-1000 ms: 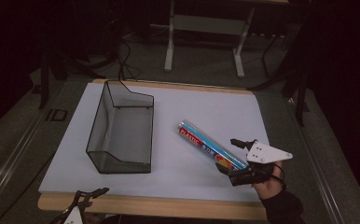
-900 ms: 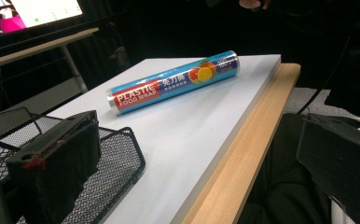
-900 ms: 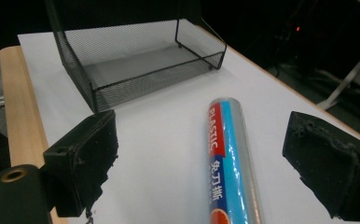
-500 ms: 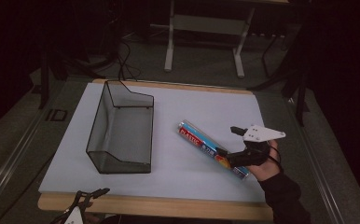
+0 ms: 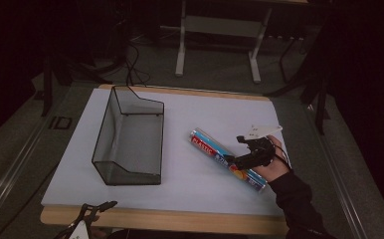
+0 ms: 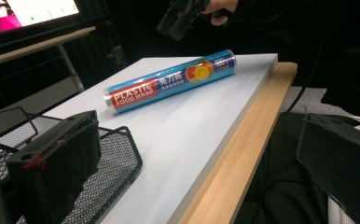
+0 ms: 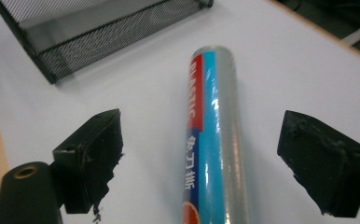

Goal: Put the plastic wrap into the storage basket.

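The surface point(image 5: 190, 184) is a white board with a wooden front edge, and it carries two things.

The wire mesh basket point(image 5: 130, 137) is the larger. It stands at 9 o'clock from the centre of the surface, open side up. In the left tool view its mesh rim point(image 6: 117, 154) lies just behind the near jaw.

The roll of plastic food wrap point(image 5: 227, 160) lies flat at 3 o'clock from the basket, well apart from it. Its long axis runs from 10 o'clock to 4 o'clock in the high view. The wrapper is blue and red with white lettering; the printed end point(image 6: 131, 93) faces the left tool's camera.

The right tool point(image 5: 235, 160) is held in a hand over the 4 o'clock half of the roll. Its jaws are spread, one on each side of the roll point(image 7: 215, 140), with clear surface showing between each pad and the wrapper. The jaws have just been closing, with the roll between them and not yet pinched.

The left tool point(image 5: 98, 206) sits at the front edge at 7 o'clock, jaws spread wide, nothing between them.
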Motion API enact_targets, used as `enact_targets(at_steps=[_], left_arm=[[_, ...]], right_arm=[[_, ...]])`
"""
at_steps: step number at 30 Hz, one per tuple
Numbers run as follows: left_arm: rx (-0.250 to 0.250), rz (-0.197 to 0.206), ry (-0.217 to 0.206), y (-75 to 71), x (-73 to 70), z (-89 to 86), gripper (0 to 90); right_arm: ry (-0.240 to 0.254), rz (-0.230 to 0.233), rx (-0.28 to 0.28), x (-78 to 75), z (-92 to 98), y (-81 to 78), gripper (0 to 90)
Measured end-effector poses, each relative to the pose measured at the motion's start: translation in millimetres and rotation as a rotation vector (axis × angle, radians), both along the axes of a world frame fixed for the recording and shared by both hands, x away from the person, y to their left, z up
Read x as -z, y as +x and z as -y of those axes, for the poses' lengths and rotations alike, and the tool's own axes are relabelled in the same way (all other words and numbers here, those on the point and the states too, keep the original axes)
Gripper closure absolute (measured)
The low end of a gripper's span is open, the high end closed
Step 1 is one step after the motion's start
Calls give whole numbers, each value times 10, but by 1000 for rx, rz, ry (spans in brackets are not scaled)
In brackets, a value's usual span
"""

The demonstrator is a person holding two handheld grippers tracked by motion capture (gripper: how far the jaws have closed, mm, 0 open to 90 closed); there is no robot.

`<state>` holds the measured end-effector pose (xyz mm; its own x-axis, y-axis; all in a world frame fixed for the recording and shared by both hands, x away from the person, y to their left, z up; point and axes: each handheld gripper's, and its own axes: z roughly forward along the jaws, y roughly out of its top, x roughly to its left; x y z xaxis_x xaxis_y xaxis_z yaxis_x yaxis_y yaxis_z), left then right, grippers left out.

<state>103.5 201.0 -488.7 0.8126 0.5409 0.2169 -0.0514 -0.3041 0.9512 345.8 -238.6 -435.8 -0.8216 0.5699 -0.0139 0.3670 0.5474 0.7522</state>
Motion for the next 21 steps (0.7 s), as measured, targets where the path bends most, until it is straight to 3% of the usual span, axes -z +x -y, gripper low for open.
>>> enact_targets(at_steps=[14,21], left_arm=[[6,-10,-2,4,4,2,3],[8,-11,-1,5,7,1,3]], right_arm=[[-63,-89,13,252,-116,254,148],[-135,-147,0,429,-194,384,160]])
